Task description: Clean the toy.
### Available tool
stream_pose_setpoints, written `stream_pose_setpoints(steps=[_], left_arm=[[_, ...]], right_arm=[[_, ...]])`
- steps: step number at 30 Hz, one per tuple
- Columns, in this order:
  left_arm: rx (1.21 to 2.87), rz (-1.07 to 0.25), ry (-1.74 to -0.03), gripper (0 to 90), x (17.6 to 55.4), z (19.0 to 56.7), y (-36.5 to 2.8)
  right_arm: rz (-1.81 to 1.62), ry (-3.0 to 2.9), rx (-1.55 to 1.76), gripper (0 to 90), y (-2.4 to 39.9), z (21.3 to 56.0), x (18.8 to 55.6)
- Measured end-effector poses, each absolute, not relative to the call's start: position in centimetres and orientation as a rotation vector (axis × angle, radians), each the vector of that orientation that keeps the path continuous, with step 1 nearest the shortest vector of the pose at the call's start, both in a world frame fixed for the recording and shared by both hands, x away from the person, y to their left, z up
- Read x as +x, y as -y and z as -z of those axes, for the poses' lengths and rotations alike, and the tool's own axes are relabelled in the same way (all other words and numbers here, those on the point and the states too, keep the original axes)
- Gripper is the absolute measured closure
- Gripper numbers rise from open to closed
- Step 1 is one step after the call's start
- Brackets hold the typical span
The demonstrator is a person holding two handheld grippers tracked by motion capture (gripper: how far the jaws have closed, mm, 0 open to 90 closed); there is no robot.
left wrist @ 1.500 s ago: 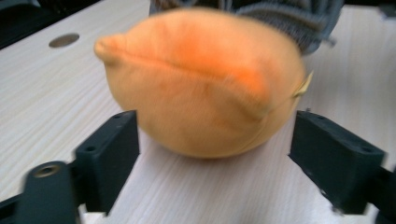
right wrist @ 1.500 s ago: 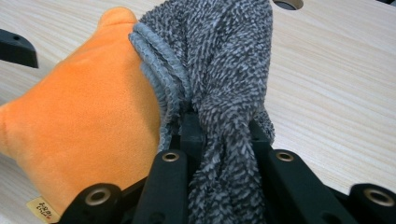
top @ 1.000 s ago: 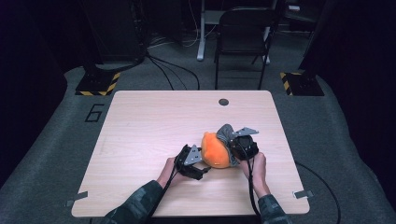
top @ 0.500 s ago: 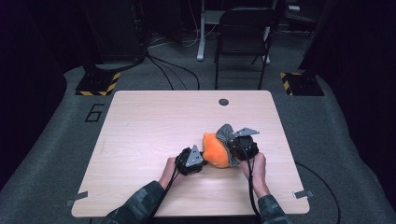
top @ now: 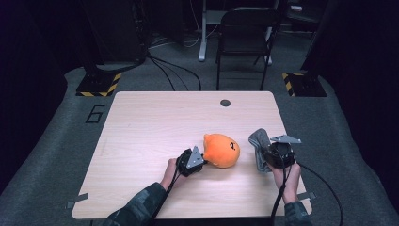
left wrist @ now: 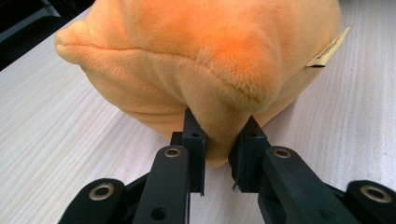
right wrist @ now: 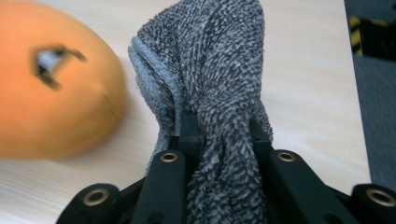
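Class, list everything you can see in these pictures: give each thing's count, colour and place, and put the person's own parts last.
Plush toy: one, orange, on the table near the middle front.
Cloth: one, grey, at the table's right edge, bunched in a gripper.
Table: one, light wood, centre.
Chair: one, dark, on the floor behind the table.
Left gripper: one, black, pinching a fold of the plush toy.
Right gripper: one, black, clamped on the cloth.
Hands: two, at the table's front edge.
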State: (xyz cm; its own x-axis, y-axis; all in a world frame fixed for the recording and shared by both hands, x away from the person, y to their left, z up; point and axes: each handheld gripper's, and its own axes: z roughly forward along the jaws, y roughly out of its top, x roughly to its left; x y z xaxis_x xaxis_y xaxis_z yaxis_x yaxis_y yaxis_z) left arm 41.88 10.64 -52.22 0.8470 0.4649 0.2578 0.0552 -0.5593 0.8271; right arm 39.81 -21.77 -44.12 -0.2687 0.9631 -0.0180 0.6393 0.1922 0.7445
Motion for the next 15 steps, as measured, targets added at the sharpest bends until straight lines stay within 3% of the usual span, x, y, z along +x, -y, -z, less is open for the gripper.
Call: stream_pose_setpoints(steps=[8,15], left_arm=[[2.059,-0.586,-0.383,81.5,41.8,52.4,-10.8],[2.0,-0.523,-0.418,83.3,42.1,51.7,-11.2]], right_arm=[[-0.832,-1.988,1.564,74.3,22.6,45.6,40.6],[-0.832,-1.981,1.561,74.2,22.8,45.8,40.7]])
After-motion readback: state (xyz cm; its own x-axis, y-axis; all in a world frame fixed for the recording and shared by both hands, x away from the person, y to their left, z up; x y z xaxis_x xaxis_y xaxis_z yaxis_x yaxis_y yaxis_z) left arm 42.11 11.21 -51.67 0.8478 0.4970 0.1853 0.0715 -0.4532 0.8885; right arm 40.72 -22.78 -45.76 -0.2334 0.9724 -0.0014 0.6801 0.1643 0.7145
